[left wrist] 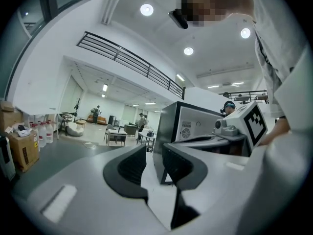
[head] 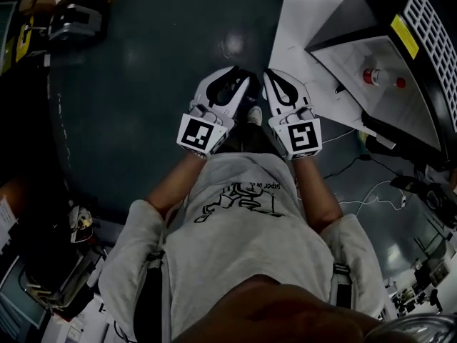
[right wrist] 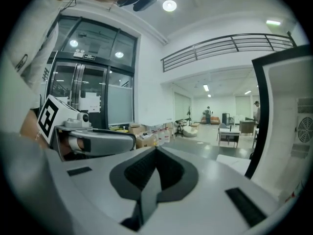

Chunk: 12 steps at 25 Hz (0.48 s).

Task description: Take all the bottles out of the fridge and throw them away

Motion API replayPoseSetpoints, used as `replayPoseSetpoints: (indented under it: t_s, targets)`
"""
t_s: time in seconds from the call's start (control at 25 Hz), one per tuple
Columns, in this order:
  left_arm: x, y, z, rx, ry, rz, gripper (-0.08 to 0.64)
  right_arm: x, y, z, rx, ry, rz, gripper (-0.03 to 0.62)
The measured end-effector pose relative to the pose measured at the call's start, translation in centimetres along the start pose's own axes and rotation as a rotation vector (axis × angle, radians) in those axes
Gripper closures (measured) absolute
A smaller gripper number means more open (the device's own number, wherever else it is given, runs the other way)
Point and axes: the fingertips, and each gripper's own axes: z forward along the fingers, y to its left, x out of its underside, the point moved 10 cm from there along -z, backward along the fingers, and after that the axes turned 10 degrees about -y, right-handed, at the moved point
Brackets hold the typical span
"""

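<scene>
In the head view both grippers are held side by side in front of the person's chest, above the dark floor. My left gripper [head: 235, 77] stands open with nothing between its jaws; the left gripper view shows a bare gap at my left gripper [left wrist: 154, 153]. My right gripper [head: 275, 78] is shut and empty, its pads meeting in the right gripper view [right wrist: 155, 153]. The black-framed fridge [head: 400, 56] stands at the upper right, to the right of both grippers. A clear bottle [head: 382, 78] with a red cap lies on a grey surface there. The fridge [left wrist: 195, 124] also shows past the left jaws.
The fridge rests on a white table [head: 300, 27]. Cables [head: 371, 191] trail over the floor at the right. Yellow and black equipment [head: 64, 6] sits at the upper left. Cardboard boxes and water jugs [left wrist: 29, 141] line a wall, and several people stand far off in the hall.
</scene>
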Motion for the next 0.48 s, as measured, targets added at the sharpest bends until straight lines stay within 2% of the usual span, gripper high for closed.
replayPoseSetpoints:
  t_s: [0.48]
  targets:
    - [-6.3,-1.4,0.0,0.062,-0.066,0.026,0.456,-6.8,0.8,-1.2,-0.004,-0.076,-0.037,0.584]
